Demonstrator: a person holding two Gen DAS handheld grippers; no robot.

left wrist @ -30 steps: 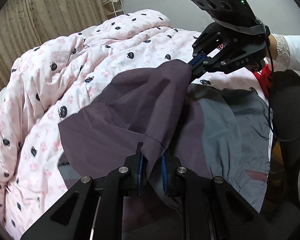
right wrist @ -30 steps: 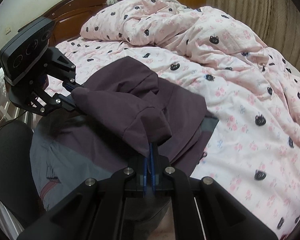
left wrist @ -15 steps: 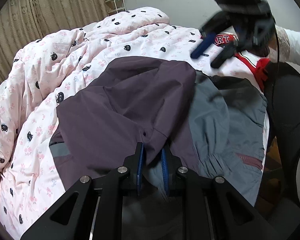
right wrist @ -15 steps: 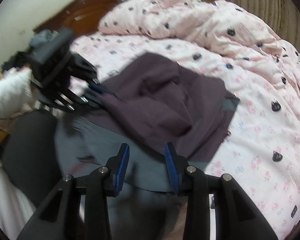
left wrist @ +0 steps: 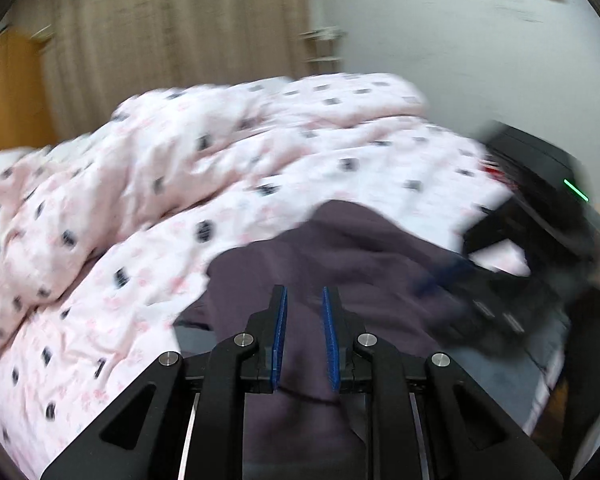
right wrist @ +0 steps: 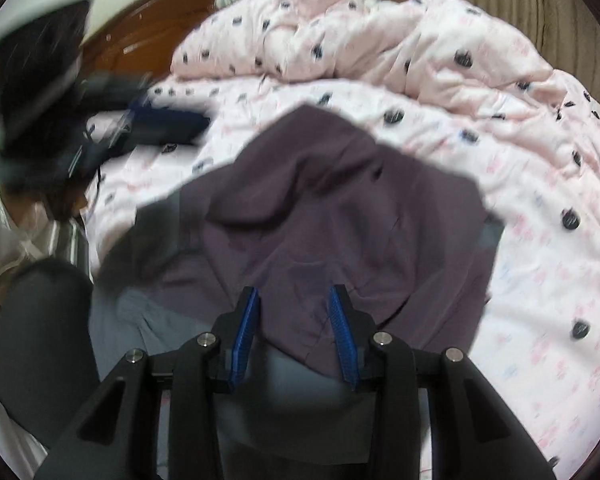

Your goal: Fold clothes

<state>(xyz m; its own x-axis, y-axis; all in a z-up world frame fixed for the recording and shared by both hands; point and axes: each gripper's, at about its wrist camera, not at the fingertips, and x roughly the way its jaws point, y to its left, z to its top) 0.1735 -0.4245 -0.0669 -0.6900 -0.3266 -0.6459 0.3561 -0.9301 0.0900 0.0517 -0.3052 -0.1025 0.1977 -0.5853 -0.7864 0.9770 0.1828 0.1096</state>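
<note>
Both tools' jaws stand apart, gripping nothing. Left tool (left wrist: 303,300) and right tool (right wrist: 294,300) hover over the purple-grey jacket (right wrist: 340,216), which lies crumpled on the pink quilt (right wrist: 520,128) on the bed. Frames motion-blurred.

Left gripper (left wrist: 303,300) and right gripper (right wrist: 295,300) both gape (blue pads apart), clasping nothing.

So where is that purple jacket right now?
The purple jacket lies on the pink quilt, low in both views, just ahead of the open right gripper.
</note>
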